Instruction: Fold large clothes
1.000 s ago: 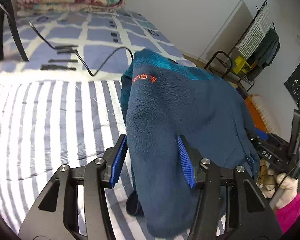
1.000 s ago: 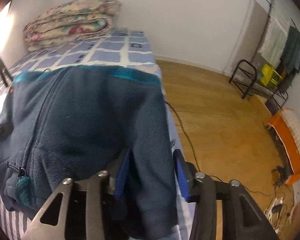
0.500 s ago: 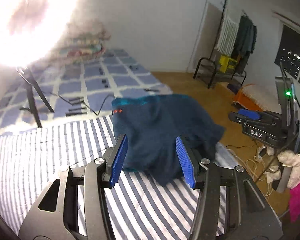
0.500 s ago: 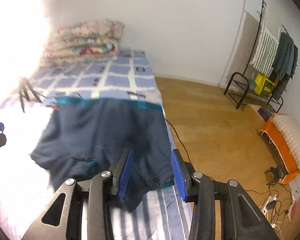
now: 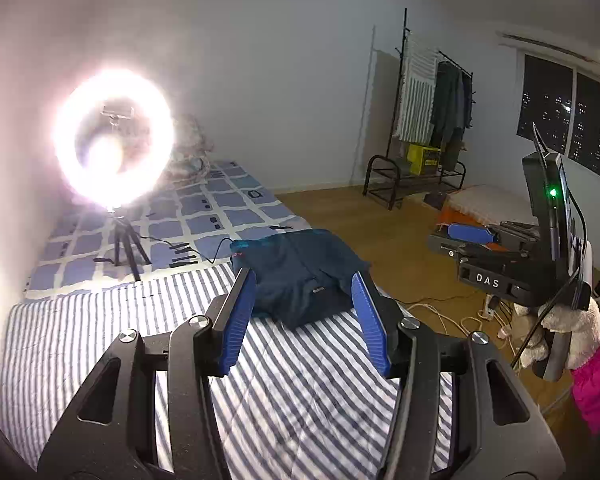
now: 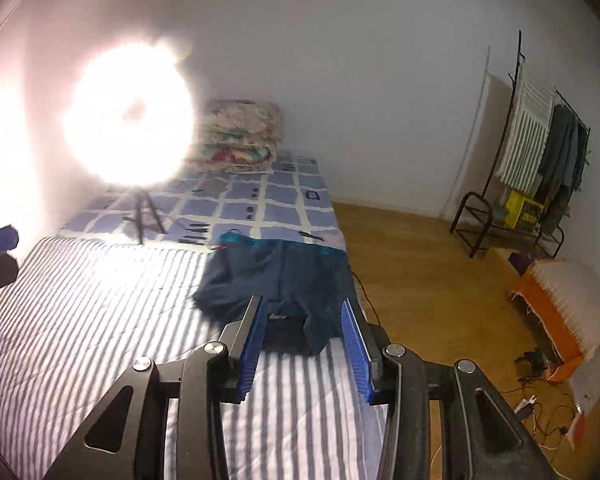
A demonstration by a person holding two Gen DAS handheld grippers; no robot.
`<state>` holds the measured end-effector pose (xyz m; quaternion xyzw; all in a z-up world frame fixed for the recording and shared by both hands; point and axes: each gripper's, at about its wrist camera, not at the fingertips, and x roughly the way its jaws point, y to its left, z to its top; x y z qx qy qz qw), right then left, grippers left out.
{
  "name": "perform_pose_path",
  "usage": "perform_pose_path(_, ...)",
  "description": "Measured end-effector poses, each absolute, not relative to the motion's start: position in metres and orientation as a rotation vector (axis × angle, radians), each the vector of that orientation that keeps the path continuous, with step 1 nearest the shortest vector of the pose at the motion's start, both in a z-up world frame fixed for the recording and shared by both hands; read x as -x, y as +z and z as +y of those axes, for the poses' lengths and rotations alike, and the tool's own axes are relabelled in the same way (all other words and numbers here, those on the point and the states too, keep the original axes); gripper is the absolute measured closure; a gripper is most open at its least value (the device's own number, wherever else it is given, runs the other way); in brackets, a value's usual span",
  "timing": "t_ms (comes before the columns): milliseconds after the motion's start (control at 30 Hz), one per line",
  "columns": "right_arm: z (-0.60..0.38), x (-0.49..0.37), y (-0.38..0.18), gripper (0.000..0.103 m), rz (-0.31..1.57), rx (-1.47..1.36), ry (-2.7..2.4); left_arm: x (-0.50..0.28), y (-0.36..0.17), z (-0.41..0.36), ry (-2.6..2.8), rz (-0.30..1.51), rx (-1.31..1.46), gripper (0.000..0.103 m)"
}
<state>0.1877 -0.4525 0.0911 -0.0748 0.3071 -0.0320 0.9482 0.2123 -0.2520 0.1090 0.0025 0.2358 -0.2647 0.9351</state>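
So the dark blue fleece (image 5: 300, 276) is lying folded on the striped bed (image 5: 100, 340), right at its floor-side edge. Left claw (image 5: 304, 300) and right claw (image 6: 304, 328) both hang above the bed, jaws apart, gripping nothing.

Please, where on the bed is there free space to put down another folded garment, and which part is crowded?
Free: the striped sheet between the wall and the folded blue jacket, and the strip in front of the jacket. Crowded: the checked cover behind it, with the ring light tripod, a cable and the folded quilt.
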Motion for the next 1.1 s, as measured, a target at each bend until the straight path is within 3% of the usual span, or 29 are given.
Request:
perform_pose_path(200, -0.421, -0.115, 0.100, 0.064, 0.611, 0.137, -0.058, -0.143, 0.116, -0.228, -0.545, 0.464, 0.010, 0.051)
perform_pose_path(467, -0.406, -0.044, 0.077, 0.060, 0.601, 0.072, -0.081, -0.083, 0.078, -0.204, -0.511, 0.515, 0.004, 0.051)
perform_pose_path(667, -0.403, -0.016, 0.061, 0.038, 0.570, 0.027, -0.112, -0.068, 0.053, -0.198, -0.497, 0.544, -0.007, 0.050)
perform_pose_path(733, -0.402, -0.013, 0.060, 0.025, 0.559, 0.040, -0.126, -0.068, 0.049, -0.197, -0.497, 0.550, -0.009, 0.050)
perform_pose_path(767, -0.402, -0.012, 0.060, 0.023, 0.554, 0.041, -0.127, -0.069, 0.048, -0.197, -0.494, 0.548, -0.018, 0.047)
perform_pose_path(867, -0.402, -0.008, 0.059, 0.013, 0.534, 0.037, -0.143, -0.069, 0.044, -0.196, -0.483, 0.530, -0.014, 0.021)
perform_pose_path(900, -0.403, -0.008, 0.059, 0.010, 0.528, 0.039, -0.149, -0.068, 0.044, -0.194, -0.481, 0.525, -0.009, 0.017)
perform_pose_path(1000, -0.403, -0.008, 0.057, 0.002, 0.517, 0.042, -0.165, -0.070, 0.040, -0.196, -0.482, 0.535, -0.021, 0.015)
perform_pose_path(1100, -0.407, -0.009, 0.055, 0.000, 0.508, 0.015, -0.165, -0.070, 0.035, -0.200, -0.471, 0.540, -0.049, 0.008)
